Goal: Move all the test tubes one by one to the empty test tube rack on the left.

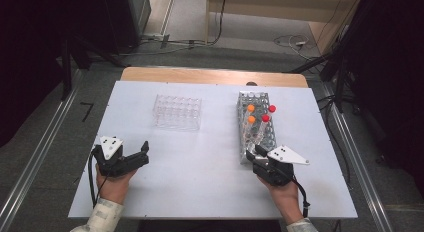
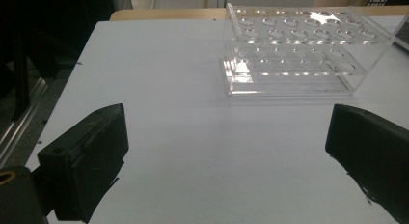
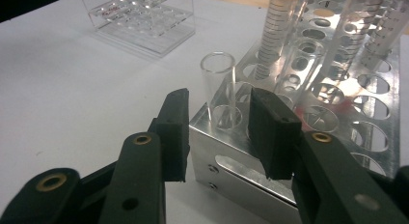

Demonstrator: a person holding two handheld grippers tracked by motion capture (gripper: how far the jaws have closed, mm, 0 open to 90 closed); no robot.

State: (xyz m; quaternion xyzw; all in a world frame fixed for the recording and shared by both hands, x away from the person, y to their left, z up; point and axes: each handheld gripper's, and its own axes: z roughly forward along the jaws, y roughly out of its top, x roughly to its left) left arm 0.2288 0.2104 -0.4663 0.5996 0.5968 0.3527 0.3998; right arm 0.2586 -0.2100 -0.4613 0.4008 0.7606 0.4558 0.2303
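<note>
Right tongs [image 3: 219, 137] half-spread either side of the open glass tube [image 3: 219, 89] standing in the metal rack's [image 1: 243, 152] near corner – poised to pinch it; left tongs [image 2: 226, 151] rest wide on the counter [image 1: 200, 172], waiting

We take this for a laboratory: a metal tube rack [image 1: 256, 126] with capped tubes [image 1: 251, 108] and a clear acrylic rack [image 1: 177, 112] occupy the frame's centre on a white table [image 1: 210, 187].
</note>
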